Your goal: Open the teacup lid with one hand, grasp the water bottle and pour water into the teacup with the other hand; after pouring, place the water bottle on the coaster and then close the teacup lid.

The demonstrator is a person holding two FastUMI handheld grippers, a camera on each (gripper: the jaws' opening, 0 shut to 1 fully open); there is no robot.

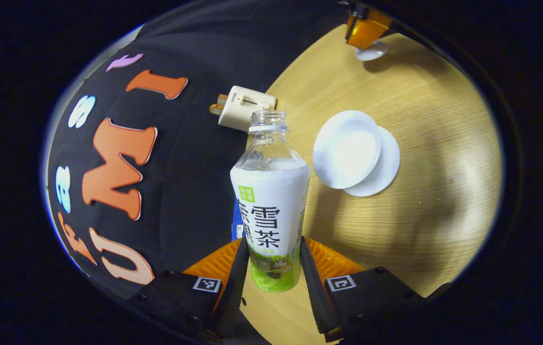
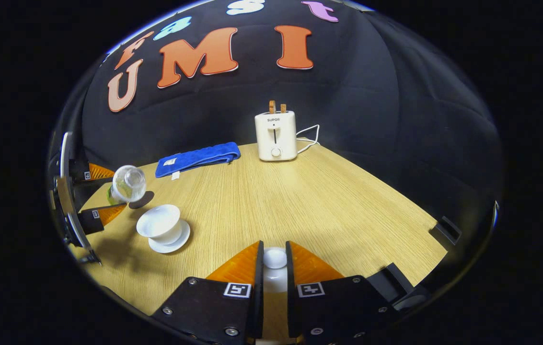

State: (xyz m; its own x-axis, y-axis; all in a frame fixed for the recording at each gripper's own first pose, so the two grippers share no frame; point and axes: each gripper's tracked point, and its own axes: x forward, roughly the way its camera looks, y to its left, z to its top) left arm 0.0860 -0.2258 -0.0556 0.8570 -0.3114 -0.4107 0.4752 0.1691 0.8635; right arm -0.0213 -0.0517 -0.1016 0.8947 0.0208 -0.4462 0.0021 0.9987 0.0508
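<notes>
My left gripper is shut on the water bottle, an uncapped clear bottle with a white and green label, tilted toward the teacup. The white teacup stands uncovered on its saucer just beyond the bottle's mouth. In the right gripper view the bottle hangs tilted beside the teacup, with the left gripper around it. My right gripper is shut on the knob of the white teacup lid, held low over the table. The right gripper with the lid also shows far off in the left gripper view.
A white toaster with its cord stands at the back of the wooden table. A folded blue cloth lies at the back left. A dark round coaster lies on the table under the bottle's mouth.
</notes>
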